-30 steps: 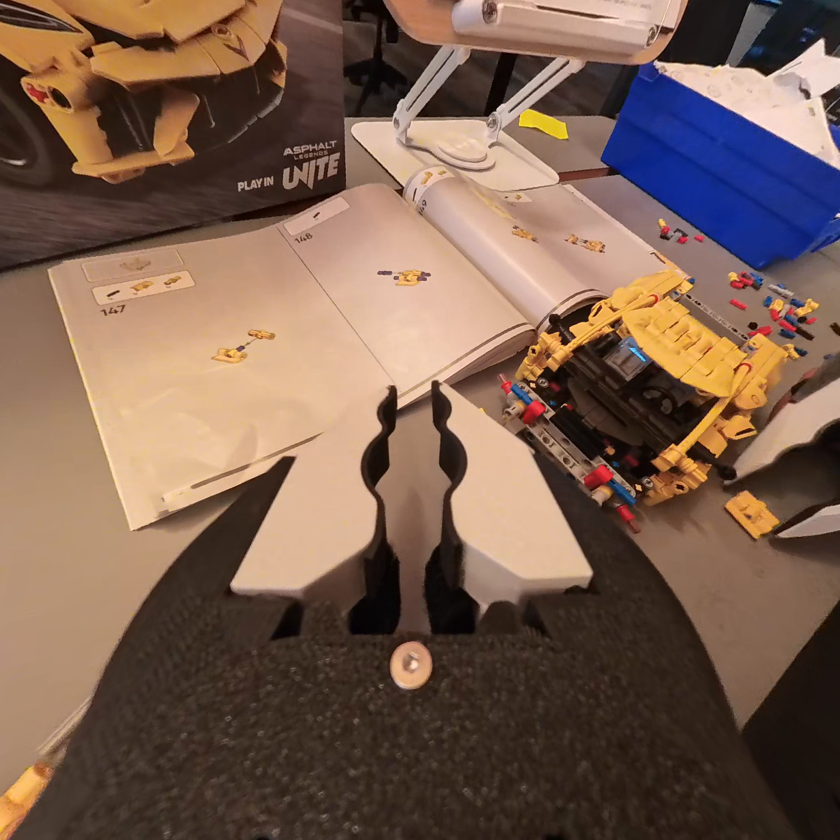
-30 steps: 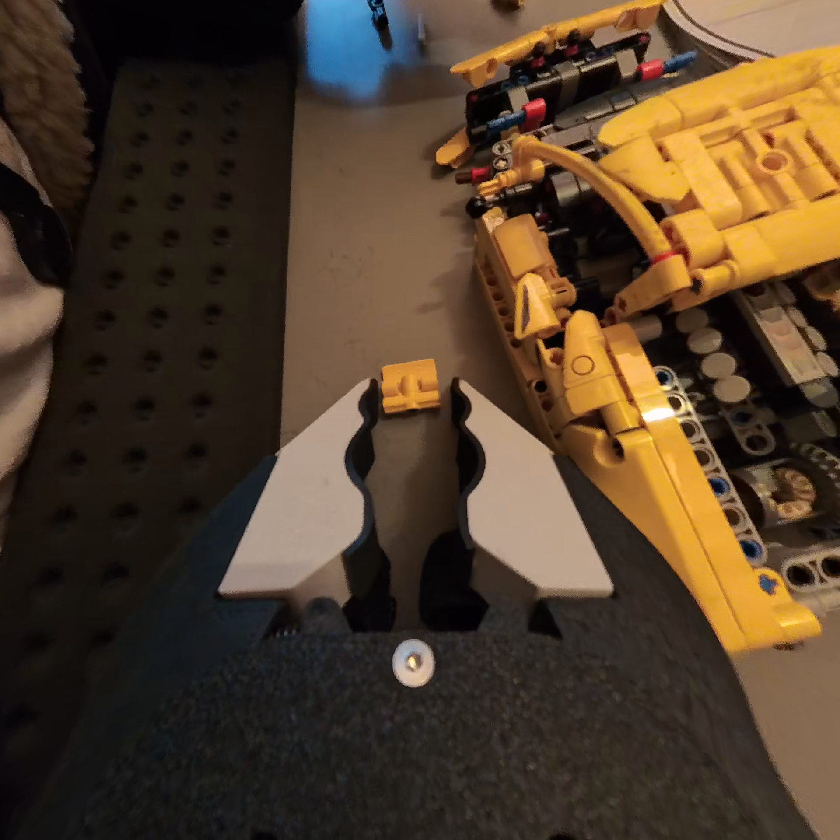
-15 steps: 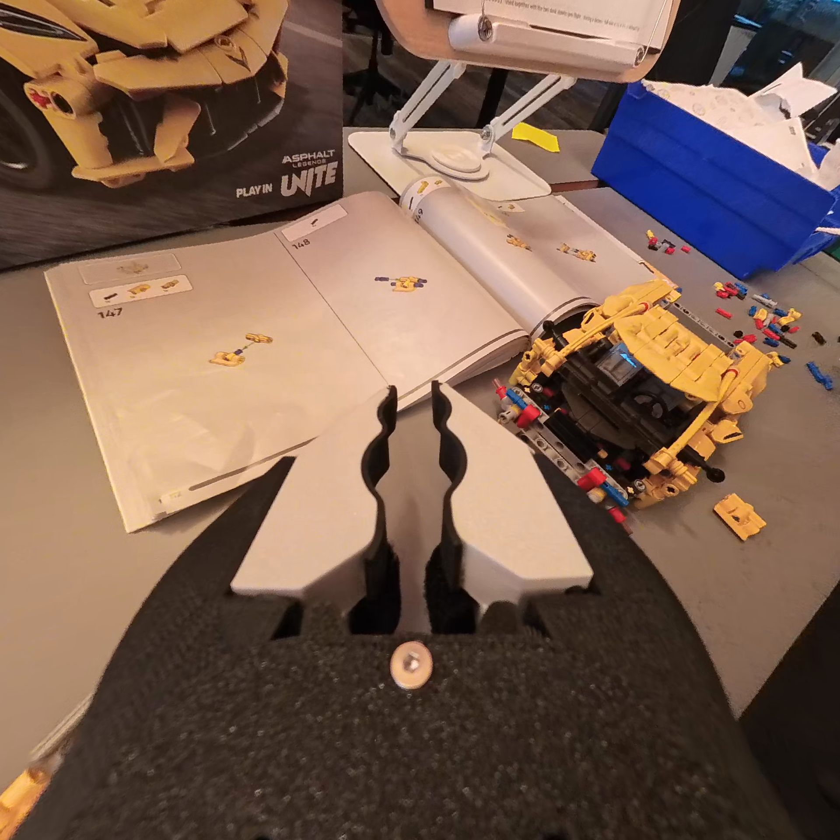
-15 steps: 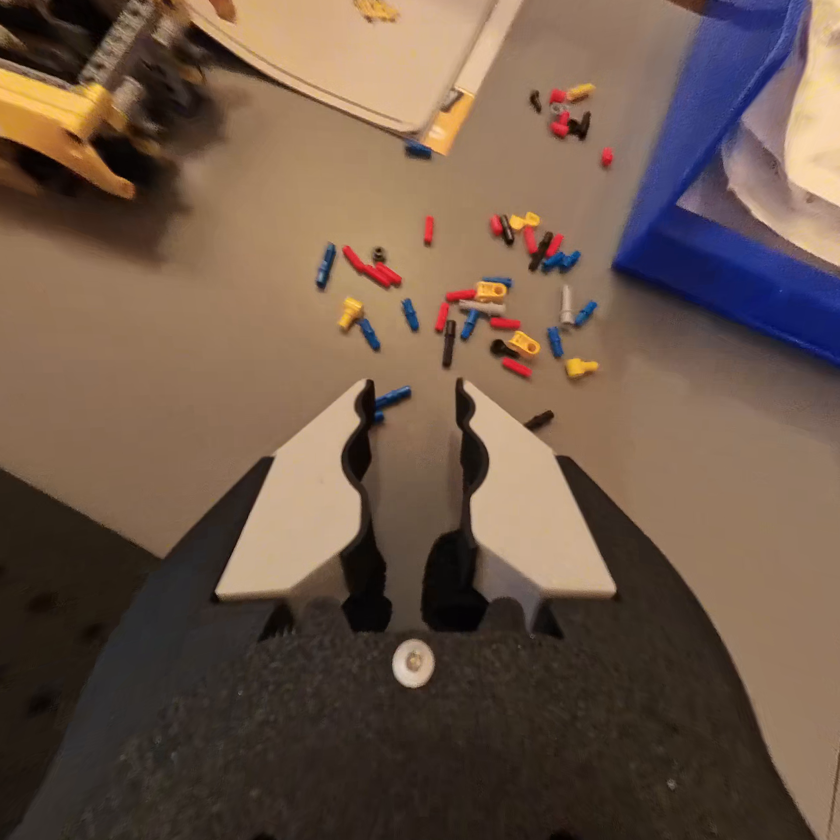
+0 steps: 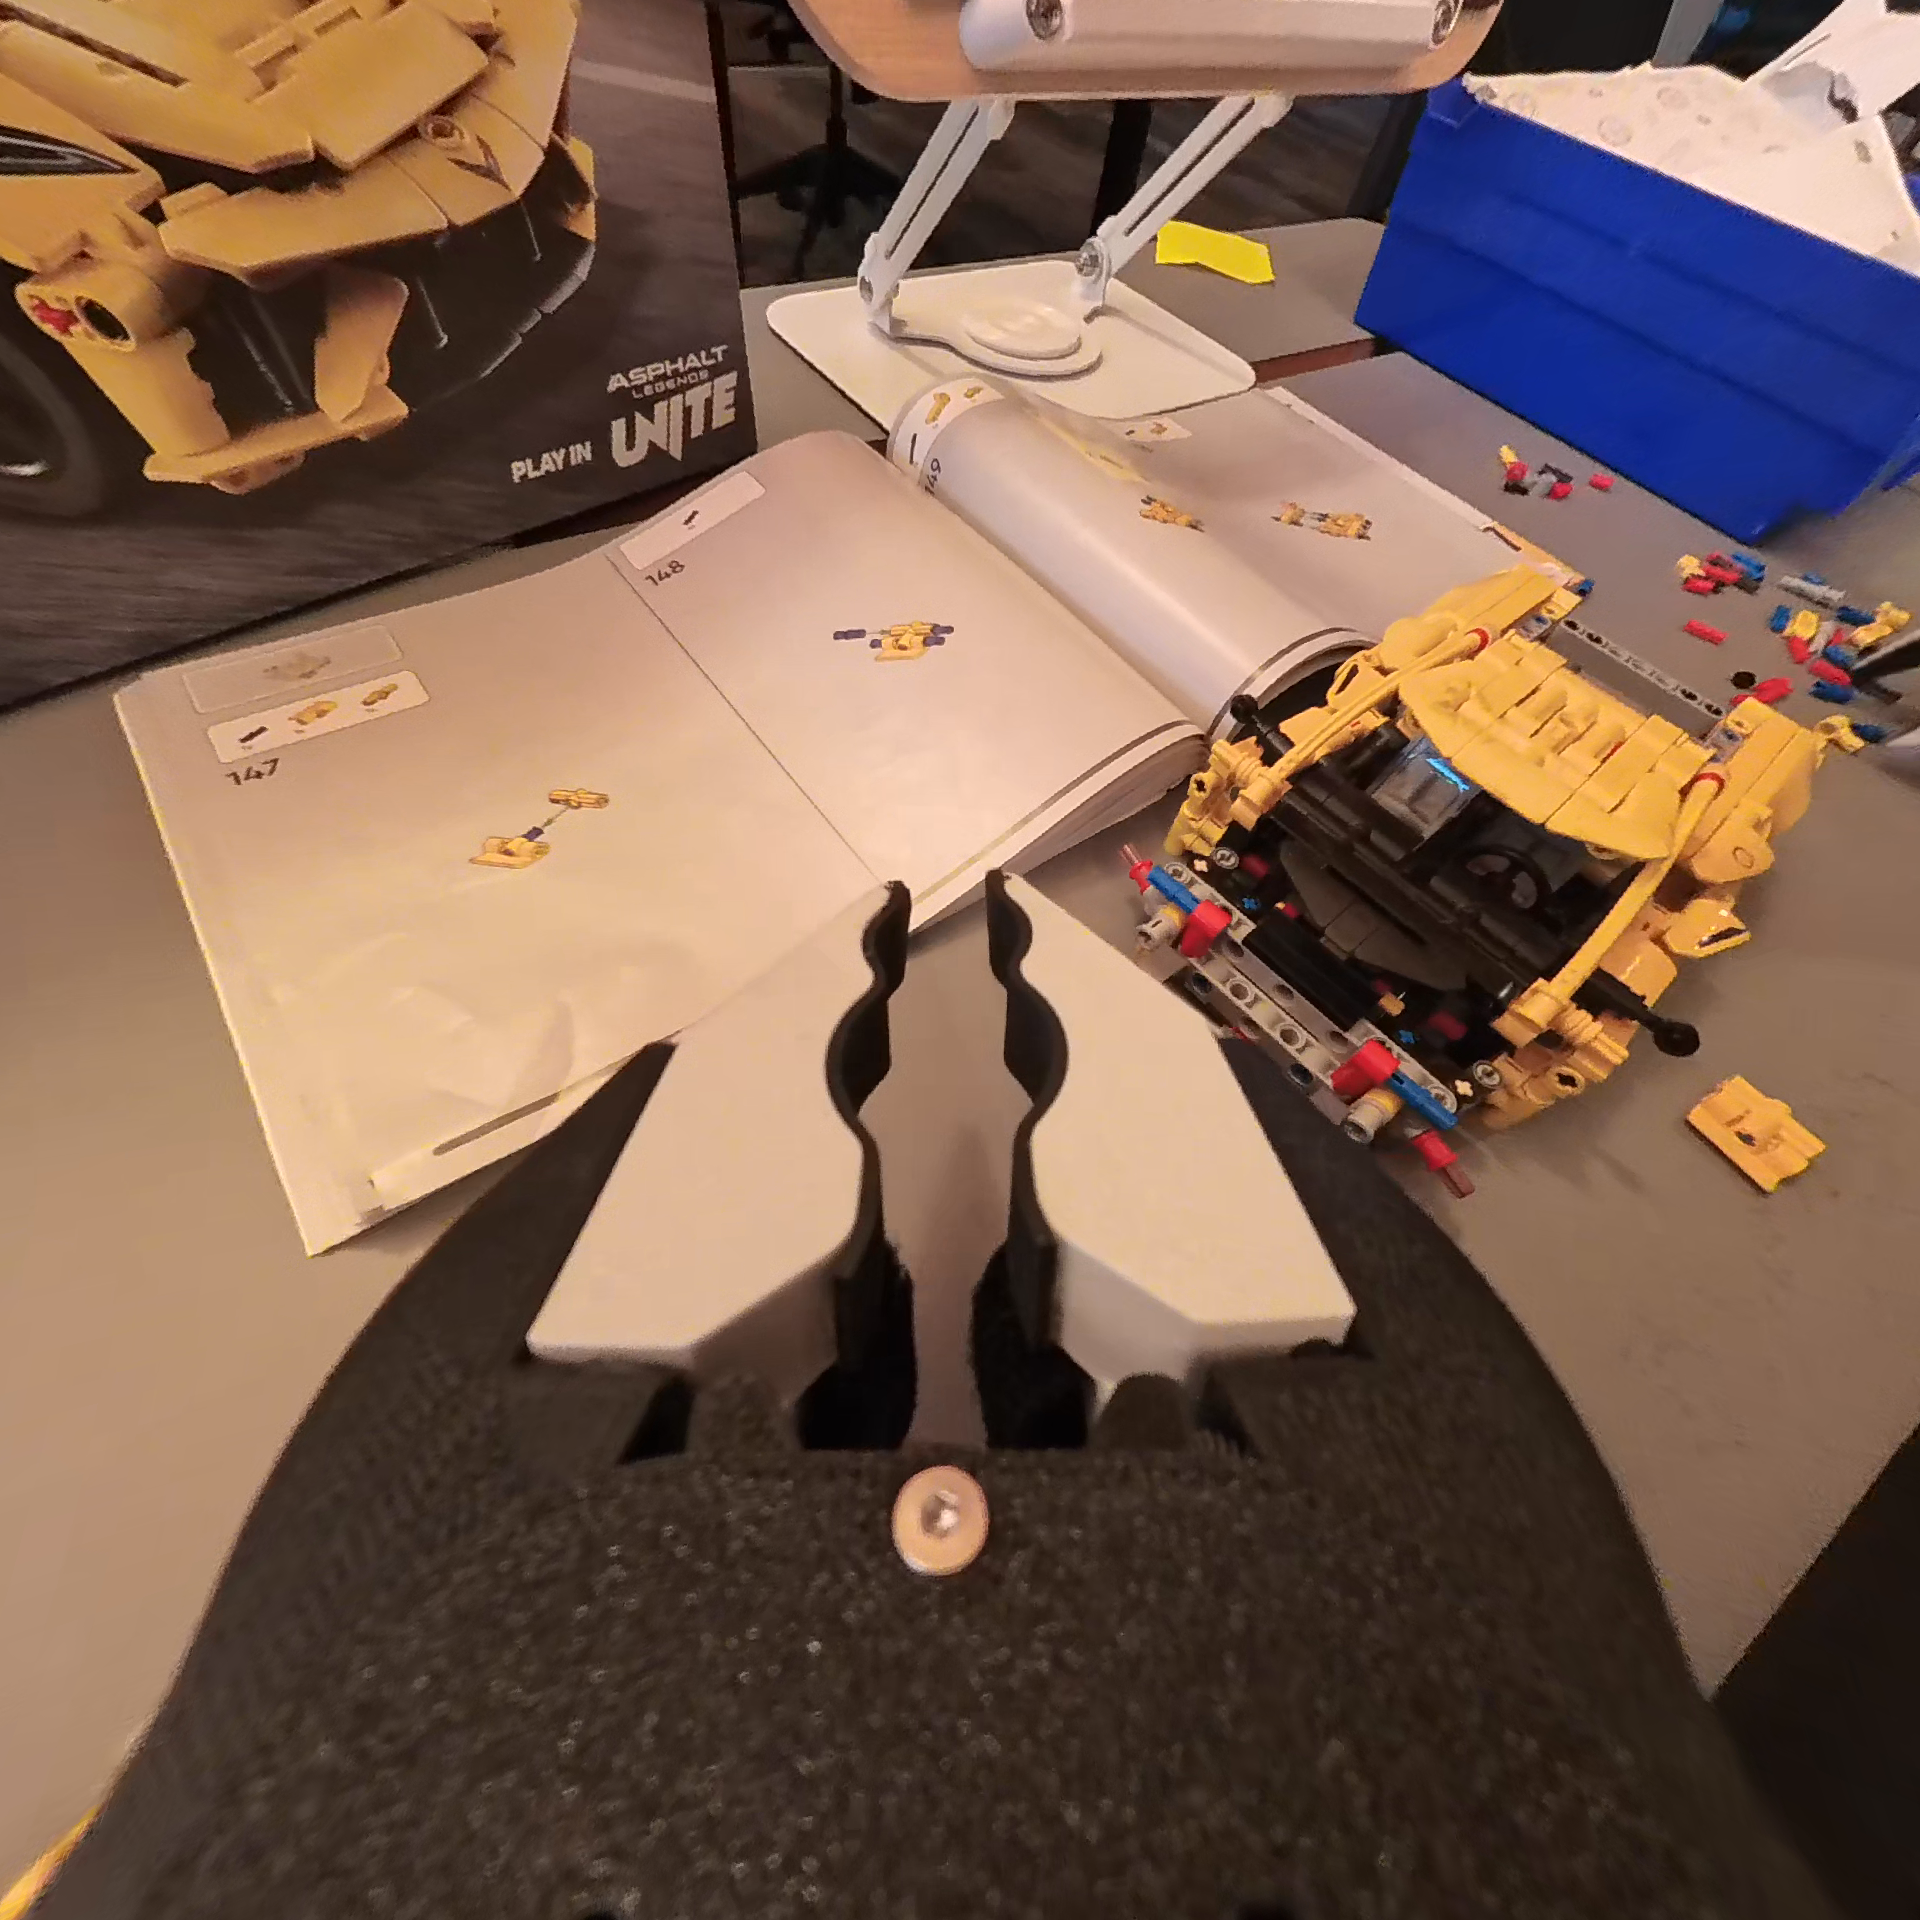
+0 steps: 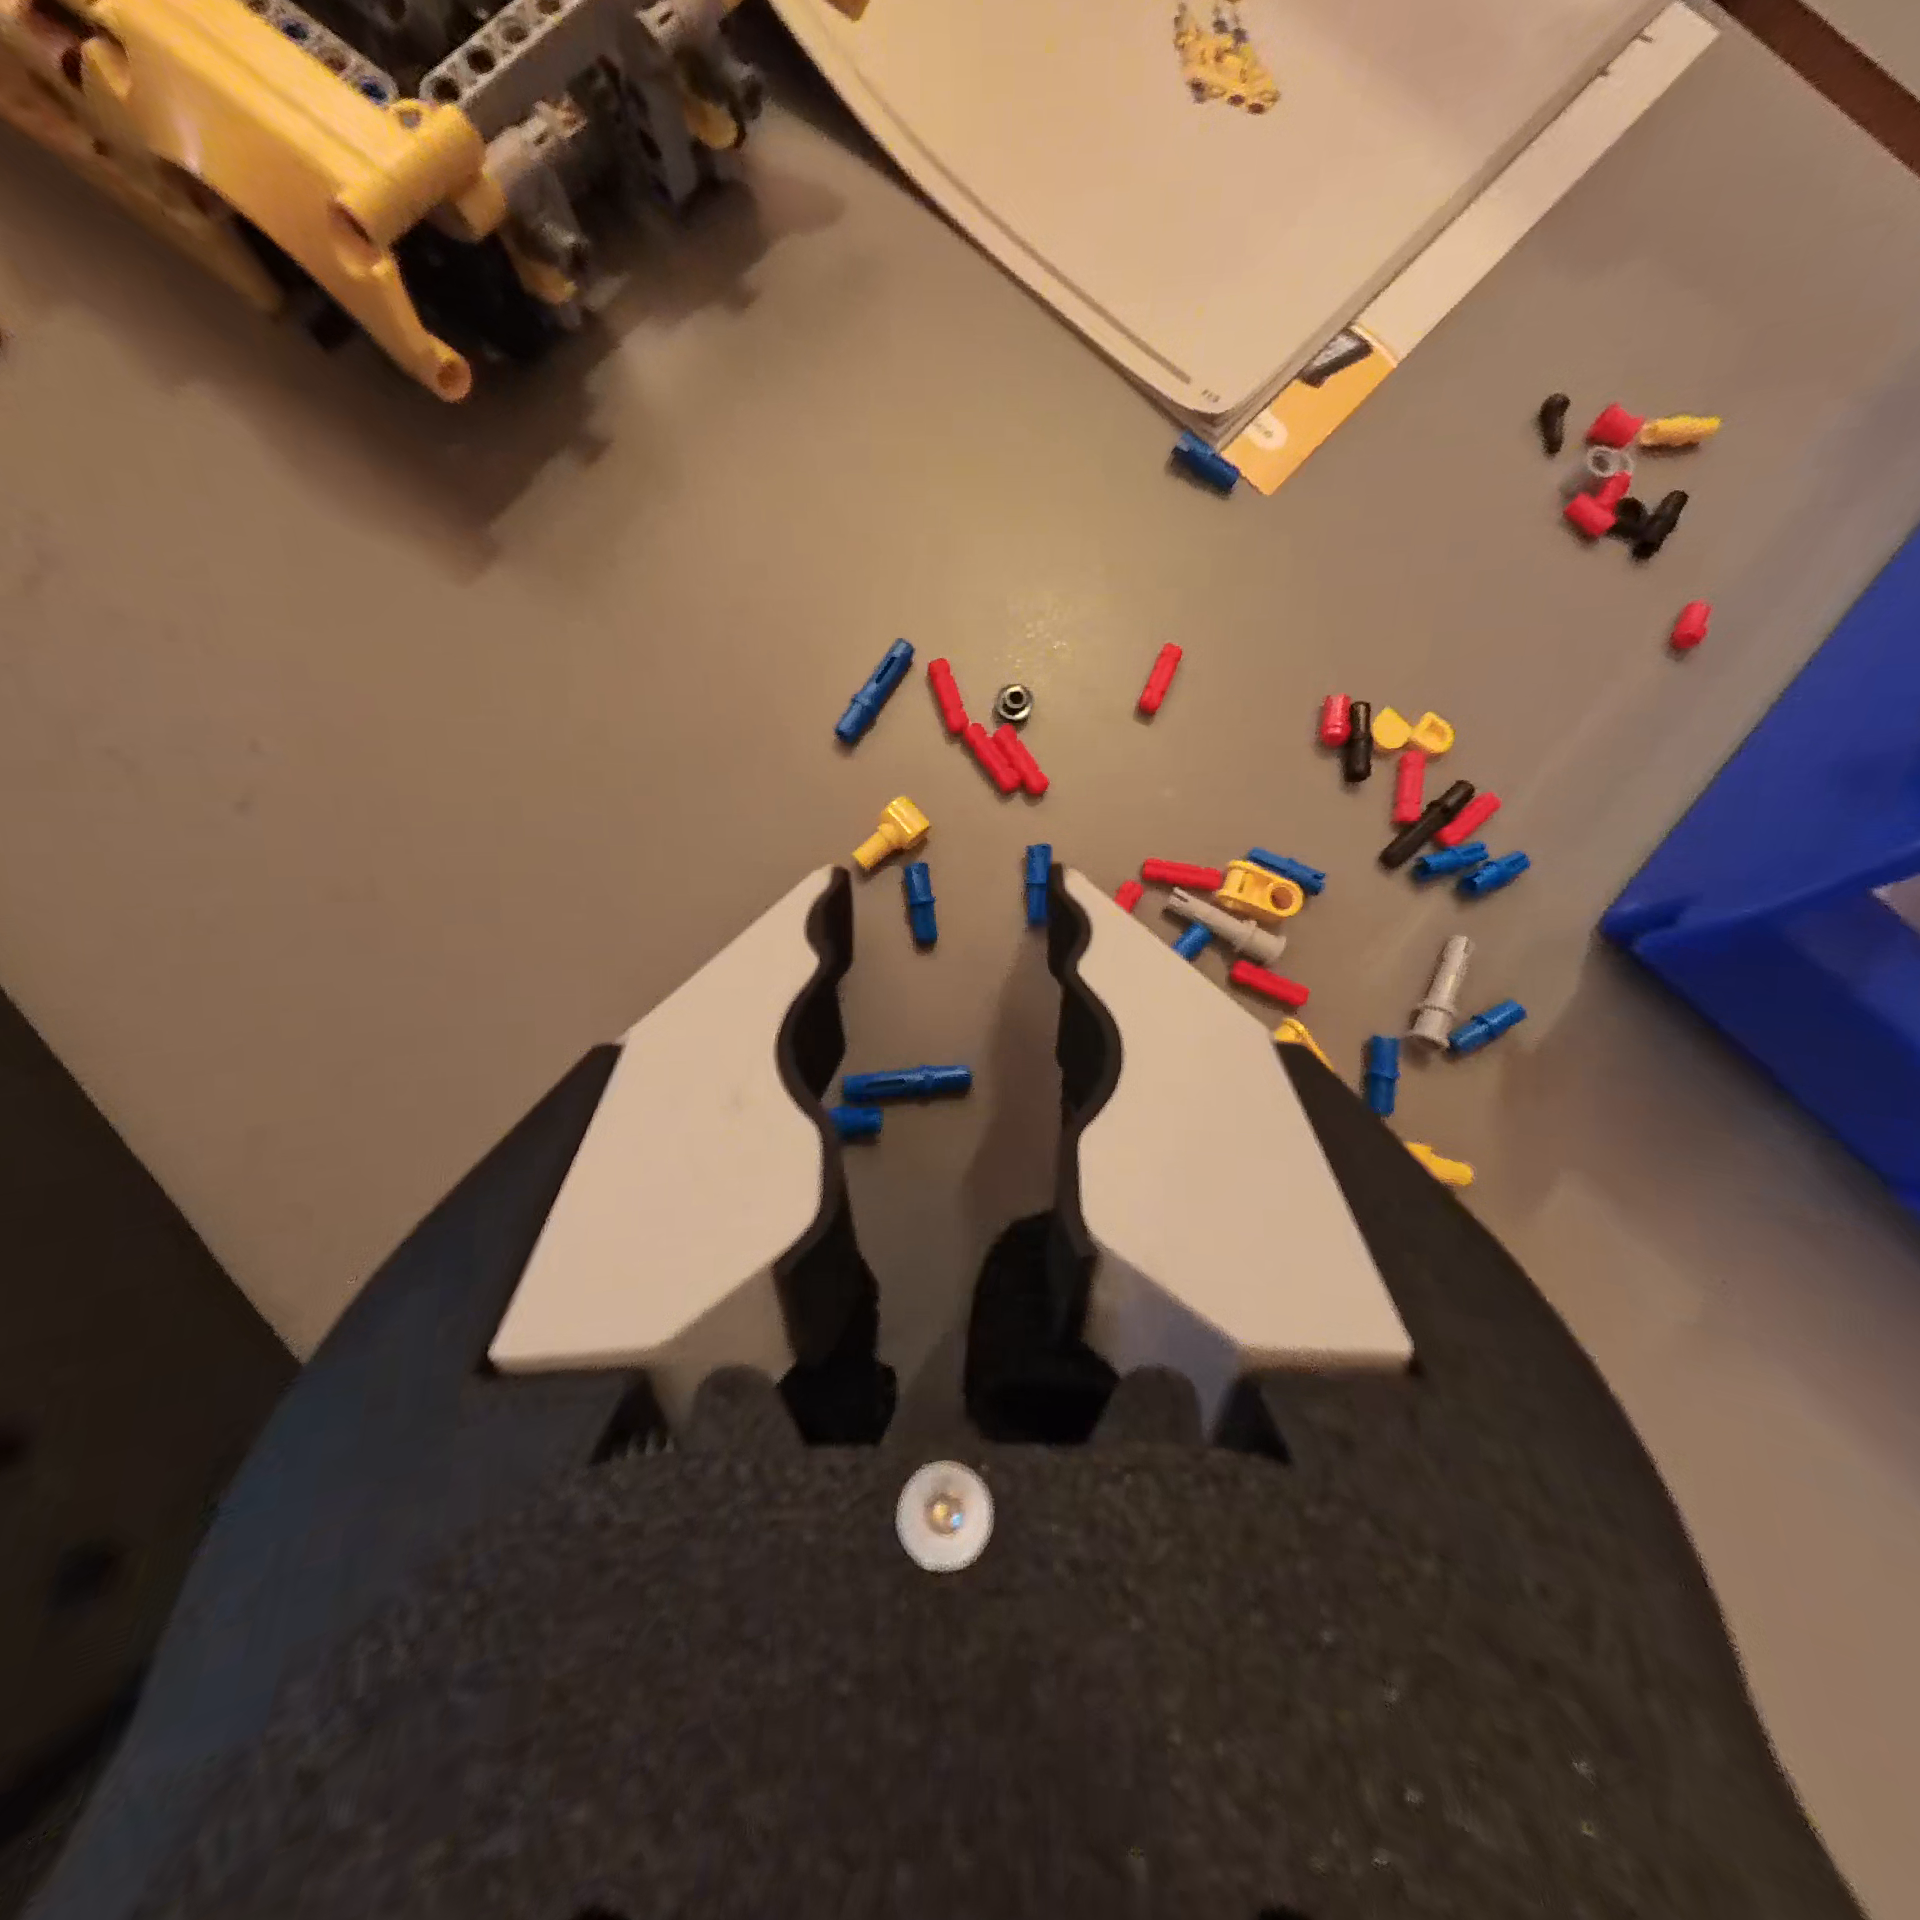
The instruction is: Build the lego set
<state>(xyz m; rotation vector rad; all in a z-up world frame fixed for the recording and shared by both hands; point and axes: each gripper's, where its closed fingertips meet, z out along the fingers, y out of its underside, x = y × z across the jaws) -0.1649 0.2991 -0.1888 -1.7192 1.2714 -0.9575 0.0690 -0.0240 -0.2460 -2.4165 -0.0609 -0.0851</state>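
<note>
Blue bin [image 5: 1621,281] w/ white paper scraps [image 5: 1704,135] sits at desk's [image 5: 94,1299] far right edge. White stand [image 5: 1029,332] at far edge, carrying a wood-edged board [image 5: 1122,52]. Yellow tag [image 5: 1214,266] lies just right of stand's base.

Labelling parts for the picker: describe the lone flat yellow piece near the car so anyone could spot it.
Start at the half-built yellow and black lego car on the grey table. Just off its near right corner lies a flat yellow plastic plate, alone. Unlike the small pins scattered beyond the car, it is broad and squarish.
</note>
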